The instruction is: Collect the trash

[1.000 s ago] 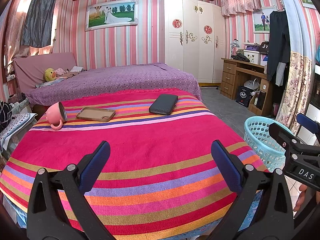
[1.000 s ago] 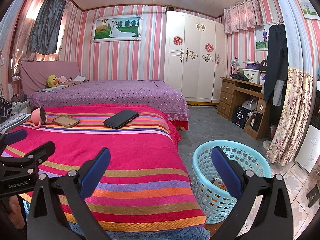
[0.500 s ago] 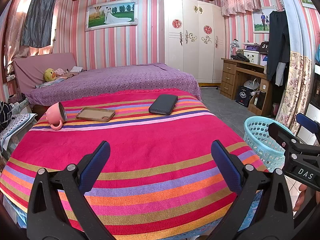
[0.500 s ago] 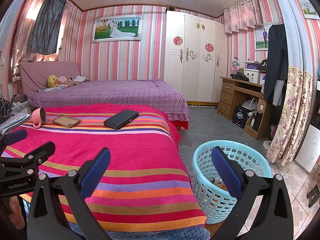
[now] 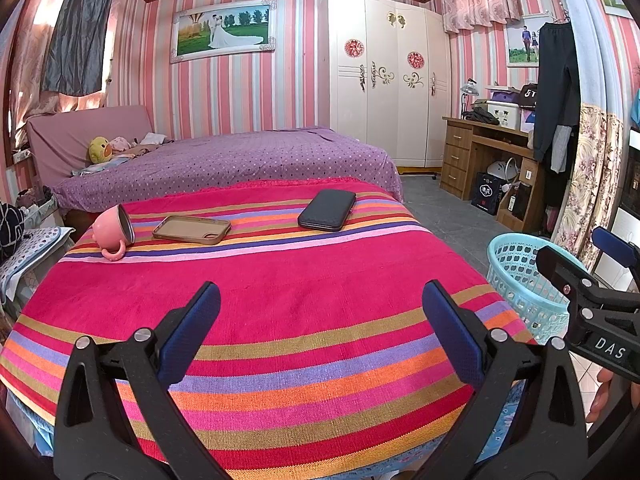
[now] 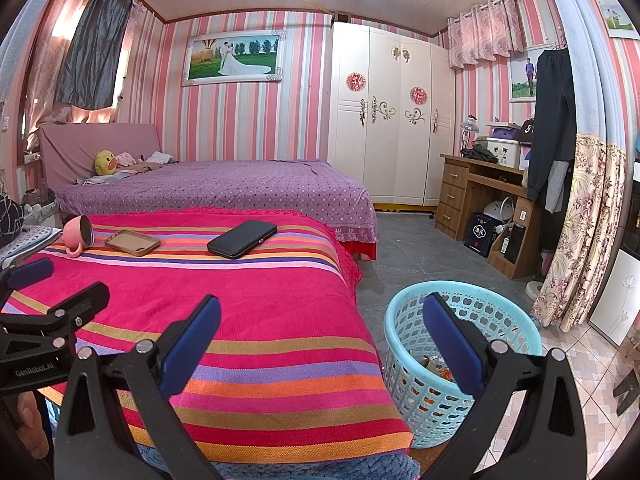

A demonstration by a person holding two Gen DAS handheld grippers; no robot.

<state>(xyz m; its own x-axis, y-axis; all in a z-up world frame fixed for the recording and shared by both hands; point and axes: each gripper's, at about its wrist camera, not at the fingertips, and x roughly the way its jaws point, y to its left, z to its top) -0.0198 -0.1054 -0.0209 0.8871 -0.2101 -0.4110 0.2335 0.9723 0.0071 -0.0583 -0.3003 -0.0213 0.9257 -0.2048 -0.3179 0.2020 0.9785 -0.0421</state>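
Nothing is shifting between the earlier frames and now: both views are matching almost exactly, so the person is holding still over the bench. Left tongs point(image 5: 320, 320) are hanging released and empty above the striped cloth point(image 5: 280, 288), and the right tongs point(image 6: 320, 324) are likewise spread wide with nothing between them, straddling the cloth's edge and the blue basket point(image 6: 404, 344). My reading is that the stillness is marking a pause after a drop, or the close of the job, since no loose trash is showing on the cloth.

Inside the basket, 1 or 2 scraps of orange and pale litter point(image 6: 438, 366) are lying at the bottom; the basket is standing on the floor just beside the bench's right edge. Its wall is rigid perforated plastic. Coarse woven fabric is covering the bench, and on its far part are lying a tipped pink mug point(image 5: 114, 230), a tan phone case point(image 5: 192, 229) and a flat black wallet point(image 5: 327, 210), all smooth and hard-looking, probably not trash.
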